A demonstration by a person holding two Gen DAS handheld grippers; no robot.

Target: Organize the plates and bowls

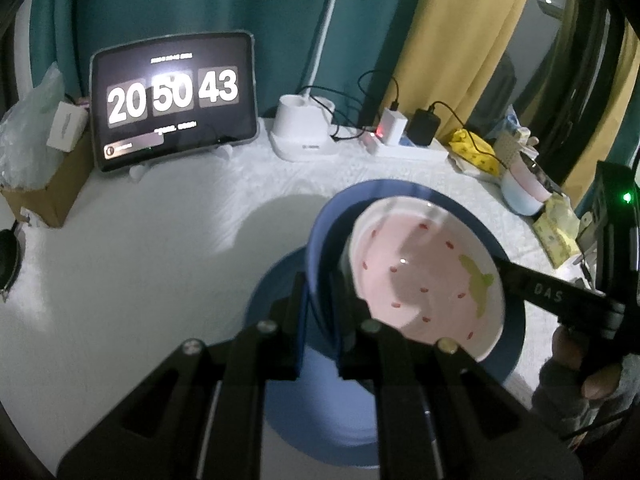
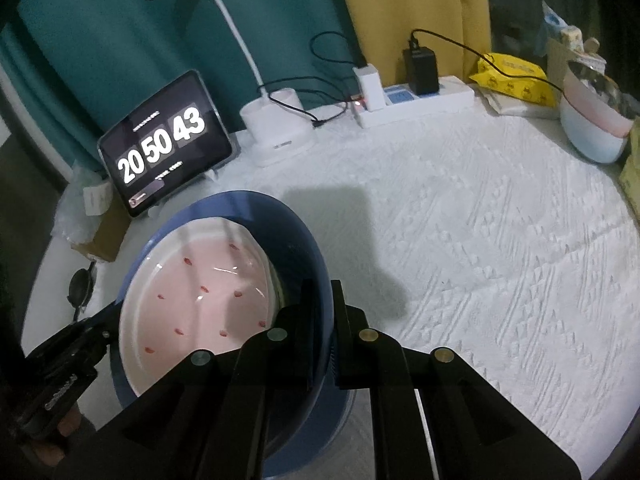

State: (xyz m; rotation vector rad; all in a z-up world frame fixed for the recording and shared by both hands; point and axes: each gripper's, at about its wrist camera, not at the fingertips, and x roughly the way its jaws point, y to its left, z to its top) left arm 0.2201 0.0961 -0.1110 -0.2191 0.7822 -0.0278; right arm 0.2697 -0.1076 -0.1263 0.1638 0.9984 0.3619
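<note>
Both grippers clenched the blue bowl's point(image 1: 320, 240) rim, the left gripper point(image 1: 320, 344) on one side, the right gripper point(image 2: 323, 344) opposite. A pink dish point(image 1: 424, 280) sat tilted inside it, above a blue plate point(image 1: 320, 420) on the white table point(image 2: 480, 220).

Two hand-held grippers point(image 1: 320, 300) point(image 2: 322, 320), one blue bowl point(image 1: 320, 240), one pink bowl point(image 1: 424, 280), one blue plate point(image 1: 320, 420)

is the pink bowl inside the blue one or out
Inside. The pink strawberry-patterned ceramic bowl is nested in the larger blue bowl, whose rim rings it in both wrist views.
</note>
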